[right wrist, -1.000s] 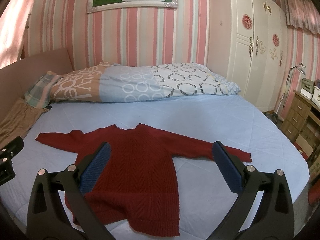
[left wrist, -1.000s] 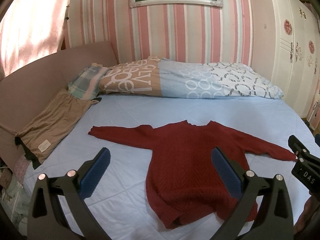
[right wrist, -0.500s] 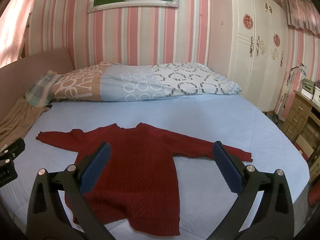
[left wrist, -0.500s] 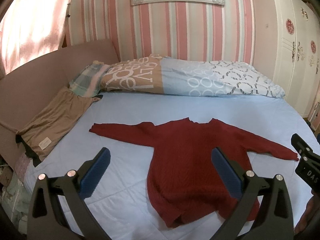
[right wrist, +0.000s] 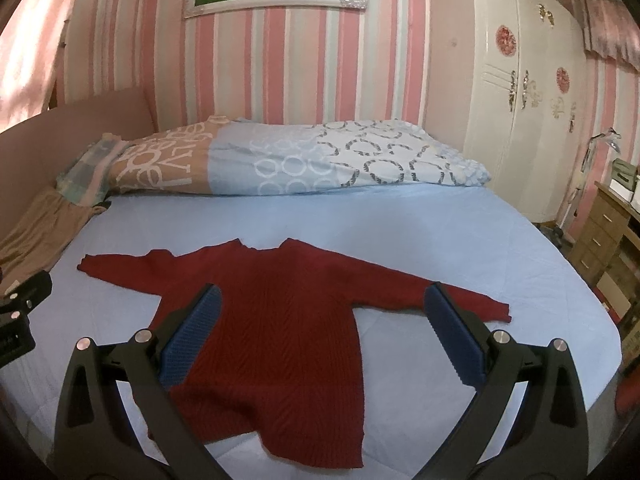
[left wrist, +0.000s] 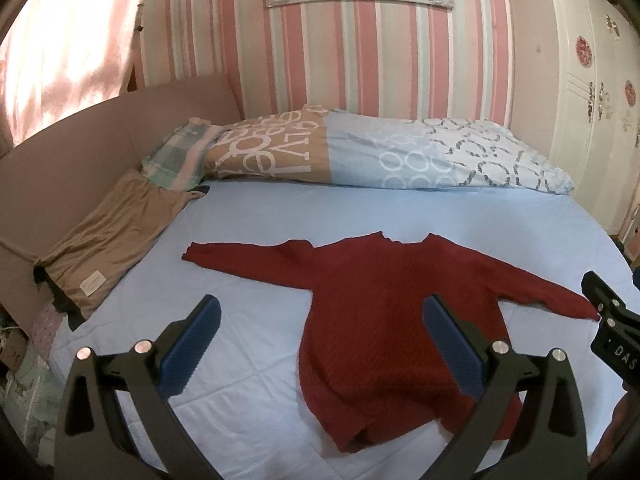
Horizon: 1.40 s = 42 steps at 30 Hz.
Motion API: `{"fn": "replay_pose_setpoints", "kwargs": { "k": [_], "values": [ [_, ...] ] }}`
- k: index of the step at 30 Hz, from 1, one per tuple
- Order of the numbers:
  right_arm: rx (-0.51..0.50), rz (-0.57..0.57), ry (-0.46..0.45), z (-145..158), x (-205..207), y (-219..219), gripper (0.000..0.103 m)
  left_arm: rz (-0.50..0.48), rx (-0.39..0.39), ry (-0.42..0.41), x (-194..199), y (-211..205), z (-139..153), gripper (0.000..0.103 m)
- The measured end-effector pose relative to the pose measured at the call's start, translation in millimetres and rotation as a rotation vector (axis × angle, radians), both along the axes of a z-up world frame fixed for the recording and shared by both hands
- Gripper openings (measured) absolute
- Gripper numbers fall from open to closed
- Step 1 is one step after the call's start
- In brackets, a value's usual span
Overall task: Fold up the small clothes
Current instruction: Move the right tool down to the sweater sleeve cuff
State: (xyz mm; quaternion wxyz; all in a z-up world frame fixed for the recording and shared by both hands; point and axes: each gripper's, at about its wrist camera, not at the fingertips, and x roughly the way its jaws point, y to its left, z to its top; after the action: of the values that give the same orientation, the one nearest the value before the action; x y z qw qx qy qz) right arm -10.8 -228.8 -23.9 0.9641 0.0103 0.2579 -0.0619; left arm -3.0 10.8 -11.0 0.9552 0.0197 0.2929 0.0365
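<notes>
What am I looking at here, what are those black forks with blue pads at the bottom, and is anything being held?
Those forks are two hand-held grippers, one in each of a person's hands. Each carries a wide-angle camera looking forward along its two fingers, which is why the room looks curved.

One picture comes from the left gripper, the other from the right gripper. Both have their blue-padded fingers spread wide with nothing between them, so nothing is held. Each camera also catches the edge of the other gripper at the side of its picture.

Below them is a bed with a light blue sheet. A dark red sweater lies flat on it, both sleeves stretched out sideways, not yet folded. At the far side lies a rolled-up patterned duvet. A tan garment lies at the left edge of the bed.
</notes>
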Motion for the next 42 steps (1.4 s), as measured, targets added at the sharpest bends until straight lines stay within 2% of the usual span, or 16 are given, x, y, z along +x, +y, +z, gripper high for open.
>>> {"fn": "replay_pose_setpoints", "kwargs": {
  "k": [4, 8, 13, 16, 21, 25, 28, 32, 38, 42],
  "values": [
    [0.04, 0.02, 0.007, -6.8, 9.2, -9.2, 0.1, -0.016, -0.003, 0.005, 3.3, -2.1, -7.3, 0.101],
    [0.041, -0.011, 0.011, -13.4, 15.3, -25.0, 0.1, -0.049, -0.003, 0.022, 14.5, -11.2, -10.0, 0.101],
    [0.061, -0.052, 0.022, -23.5, 27.2, -61.8, 0.1, -0.113, 0.006, 0.06, 39.0, -41.3, -13.4, 0.101],
    [0.094, -0.089, 0.035, -34.0, 38.2, -95.5, 0.1, -0.141, 0.024, 0.042, 54.2, -63.8, -15.6, 0.101],
    [0.15, -0.225, 0.062, -65.7, 56.6, -177.3, 0.1, -0.211, 0.035, 0.046, 98.7, -108.4, -20.8, 0.101],
    [0.102, -0.287, 0.075, -88.9, 68.1, -226.1, 0.1, -0.239, 0.022, 0.0, 133.5, -140.8, -25.8, 0.101],
    [0.105, -0.321, 0.103, -110.5, 80.2, -259.1, 0.1, -0.264, 0.029, 0.0, 162.6, -164.4, -35.3, 0.101],
    [0.166, -0.35, 0.138, -141.6, 98.3, -296.8, 0.1, -0.291, 0.093, 0.003, 194.0, -193.9, -56.0, 0.101],
    [0.265, -0.427, 0.182, -184.7, 115.7, -342.5, 0.1, -0.358, 0.062, 0.088, 238.1, -226.1, -93.1, 0.101],
    [0.317, -0.487, 0.26, -216.1, 123.9, -373.8, 0.092, -0.364, 0.077, 0.099, 255.3, -239.1, -112.6, 0.101]
  ]
}}
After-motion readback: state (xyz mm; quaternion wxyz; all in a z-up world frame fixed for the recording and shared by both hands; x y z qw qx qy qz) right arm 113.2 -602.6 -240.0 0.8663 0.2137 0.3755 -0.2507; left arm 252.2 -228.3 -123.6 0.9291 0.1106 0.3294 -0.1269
